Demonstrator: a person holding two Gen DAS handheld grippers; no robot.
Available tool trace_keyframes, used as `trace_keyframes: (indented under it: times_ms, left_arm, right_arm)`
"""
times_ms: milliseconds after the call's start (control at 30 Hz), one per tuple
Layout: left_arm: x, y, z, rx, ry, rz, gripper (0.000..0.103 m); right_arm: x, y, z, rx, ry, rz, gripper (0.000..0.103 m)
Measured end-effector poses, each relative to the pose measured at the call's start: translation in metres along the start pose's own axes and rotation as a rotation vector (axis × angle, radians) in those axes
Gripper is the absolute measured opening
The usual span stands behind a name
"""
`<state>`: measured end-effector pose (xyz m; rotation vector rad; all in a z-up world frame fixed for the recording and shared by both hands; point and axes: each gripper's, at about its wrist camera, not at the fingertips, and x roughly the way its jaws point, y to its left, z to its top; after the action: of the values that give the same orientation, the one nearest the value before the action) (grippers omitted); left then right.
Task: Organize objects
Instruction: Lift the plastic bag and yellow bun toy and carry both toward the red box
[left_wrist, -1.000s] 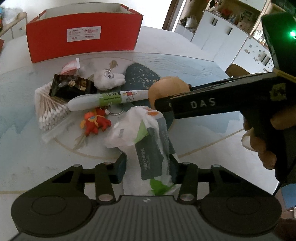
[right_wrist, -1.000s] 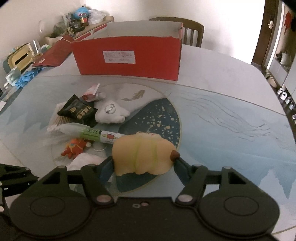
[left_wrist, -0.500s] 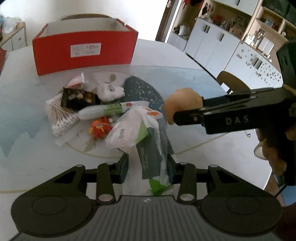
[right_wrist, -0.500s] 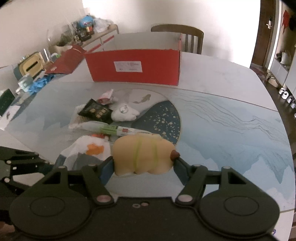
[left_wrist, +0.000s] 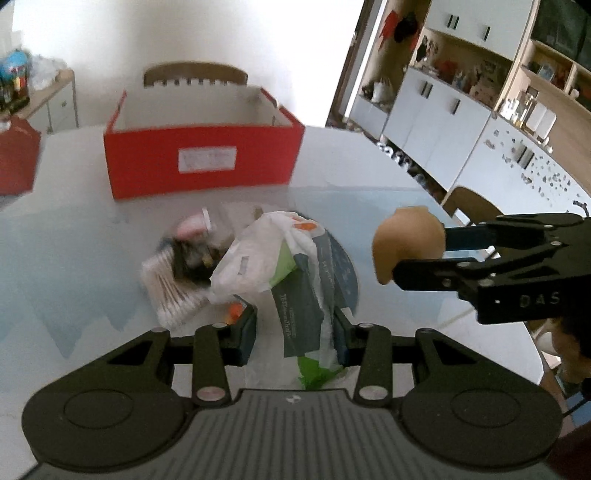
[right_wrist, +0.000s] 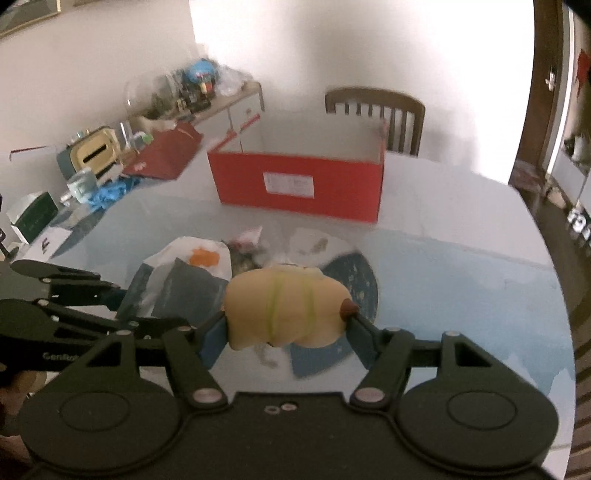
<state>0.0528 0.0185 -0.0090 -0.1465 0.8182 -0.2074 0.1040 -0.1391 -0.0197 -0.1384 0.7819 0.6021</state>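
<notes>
My left gripper (left_wrist: 293, 326) is shut on a white, green and grey plastic bag (left_wrist: 280, 266) and holds it above the table. My right gripper (right_wrist: 286, 328) is shut on a yellow squash-shaped toy (right_wrist: 286, 308) with green stripes, also lifted; the toy shows at the right of the left wrist view (left_wrist: 406, 243). An open red box (left_wrist: 201, 157) stands at the far side of the table, also in the right wrist view (right_wrist: 299, 182). A pile of small items stays on the table: cotton swabs (left_wrist: 170, 288), a dark packet (left_wrist: 192, 258), a pink packet (left_wrist: 190, 227).
A wooden chair (right_wrist: 373, 107) stands behind the box. A cluttered sideboard (right_wrist: 184, 96) and a red bag (right_wrist: 162, 151) are at the left. White cabinets (left_wrist: 461, 122) and another chair (left_wrist: 469, 206) are at the right. The table edge curves near the right (right_wrist: 546, 258).
Both grippers have risen and pulled back with their loads. The bag has been lifted off the table. The red box now shows its open top.
</notes>
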Motion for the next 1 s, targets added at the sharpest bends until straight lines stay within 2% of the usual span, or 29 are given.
trace_keyframes:
  times_ms: [433,767,1000]
  left_arm:
    - [-0.011,0.029,0.072,0.039,-0.105,0.041,0.040]
    - [0.001,0.057,0.133,0.055,-0.136,0.071,0.040]
    - [0.021,0.078,0.179,0.129,-0.136,0.106,0.040]
  right_arm:
    - [0.004,0.004,0.064,-0.080,-0.080,-0.016,0.068]
    - [0.031,0.006,0.118,-0.125,-0.120,-0.053,0.068]
    - [0.059,0.007,0.150,-0.132,-0.119,-0.069,0.068]
